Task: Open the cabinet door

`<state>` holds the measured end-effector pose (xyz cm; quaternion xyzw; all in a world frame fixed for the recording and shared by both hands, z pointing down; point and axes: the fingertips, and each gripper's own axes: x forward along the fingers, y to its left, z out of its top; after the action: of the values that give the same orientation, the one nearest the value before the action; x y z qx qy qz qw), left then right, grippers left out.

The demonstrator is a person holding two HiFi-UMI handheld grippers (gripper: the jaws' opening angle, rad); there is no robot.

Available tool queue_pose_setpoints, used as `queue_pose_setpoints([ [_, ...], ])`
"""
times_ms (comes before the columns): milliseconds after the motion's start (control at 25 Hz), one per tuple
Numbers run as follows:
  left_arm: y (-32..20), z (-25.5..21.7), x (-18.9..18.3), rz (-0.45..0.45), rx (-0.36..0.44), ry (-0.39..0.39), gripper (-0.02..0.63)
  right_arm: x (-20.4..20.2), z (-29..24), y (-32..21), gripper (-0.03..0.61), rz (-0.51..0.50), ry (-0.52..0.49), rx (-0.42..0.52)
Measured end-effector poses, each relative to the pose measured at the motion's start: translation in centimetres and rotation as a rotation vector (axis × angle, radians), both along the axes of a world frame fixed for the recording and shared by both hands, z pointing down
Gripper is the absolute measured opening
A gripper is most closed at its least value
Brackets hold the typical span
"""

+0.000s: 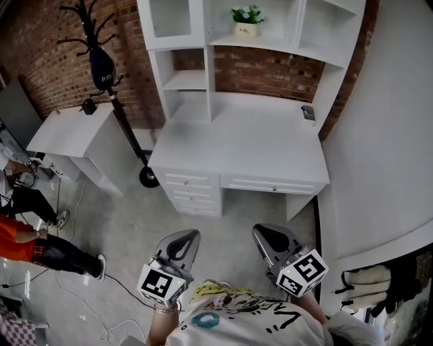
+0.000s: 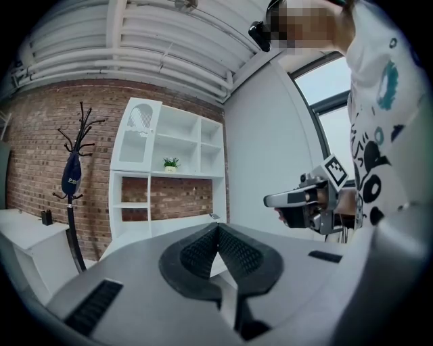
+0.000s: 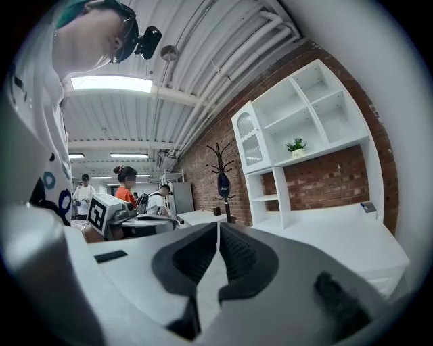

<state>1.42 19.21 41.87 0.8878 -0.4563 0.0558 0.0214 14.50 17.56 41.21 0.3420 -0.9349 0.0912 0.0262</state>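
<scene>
Both sets of jaws are pressed together at the tips with nothing between them. The left gripper (image 1: 186, 240) and right gripper (image 1: 267, 236) are held side by side close to the person's body. They hang over the grey floor (image 1: 135, 230), well apart from the furniture, and point toward it.

The cabinet door (image 1: 169, 20) is shut. It is a white-framed glass panel at the upper left of the shelf unit (image 1: 203, 81) that stands on the white counter (image 1: 257, 145) against a brick wall (image 1: 40, 47). A potted plant (image 1: 246, 19) sits in the open shelf just right of the door. A black coat stand (image 1: 101, 61) rises to the left of the counter, and a low white side table (image 1: 67, 128) lies beyond it.

Only the head view shows the drawers (image 1: 193, 192) under the counter and a small dark object (image 1: 308, 112) at its right rear edge. The left gripper view takes in a window (image 2: 325, 115) on the right. The right gripper view looks down a long room with ceiling lights (image 3: 111, 83), where several people (image 3: 125, 186) stand.
</scene>
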Motion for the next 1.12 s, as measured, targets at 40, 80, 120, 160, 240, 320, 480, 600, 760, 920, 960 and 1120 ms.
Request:
queue_pose_setpoints([
  [40, -0.1, 0.1, 0.0, -0.003, -0.006, -0.003, 0.014, 0.1, 0.1, -0.2, 0.029, 0.000, -0.004, -0.003],
  [80, -0.4, 0.3, -0.1, -0.006, -0.012, -0.007, 0.014, 0.2, 0.3, -0.5, 0.029, 0.001, -0.007, -0.006],
  [120, -0.6, 0.3, -0.2, -0.007, -0.017, -0.012, 0.014, 0.2, 0.4, -0.8, 0.029, 0.002, -0.010, -0.009],
  [160, -0.9, 0.4, -0.3, -0.009, -0.021, -0.015, 0.014, 0.1, 0.6, -1.2, 0.029, 0.003, -0.011, -0.015],
  [240, -1.5, 0.4, -0.5, -0.012, -0.021, -0.012, 0.014, 0.0, 0.9, -1.8, 0.029, 0.006, -0.013, -0.026],
  [320, -2.2, 0.5, -0.6, -0.014, -0.019, -0.010, 0.014, -0.1, 1.2, -2.4, 0.029, 0.006, -0.015, -0.033],
  [480, -3.8, 1.0, -1.2, -0.015, -0.027, -0.019, 0.014, -0.5, 1.6, -3.8, 0.029, 0.009, -0.014, -0.036],
  [600, -5.6, 1.1, -1.7, -0.010, -0.022, -0.007, 0.014, -1.0, 1.4, -5.3, 0.029, 0.017, -0.015, -0.039],
  [760, -8.3, 0.6, -2.1, 0.018, -0.018, -0.010, 0.014, -2.0, 1.1, -7.8, 0.029, 0.026, -0.007, -0.032],
  [920, -11.0, 0.3, -3.0, 0.040, -0.015, -0.009, 0.014, -3.4, 0.6, -10.0, 0.029, 0.026, -0.007, -0.022],
  [960, -11.6, 0.3, -3.2, 0.045, -0.015, -0.006, 0.014, -3.8, 0.4, -10.6, 0.029, 0.027, -0.007, -0.020],
  [1120, -14.1, 0.2, -4.5, 0.058, -0.013, -0.006, 0.014, -5.1, 0.2, -12.9, 0.029, 0.038, -0.009, -0.015],
])
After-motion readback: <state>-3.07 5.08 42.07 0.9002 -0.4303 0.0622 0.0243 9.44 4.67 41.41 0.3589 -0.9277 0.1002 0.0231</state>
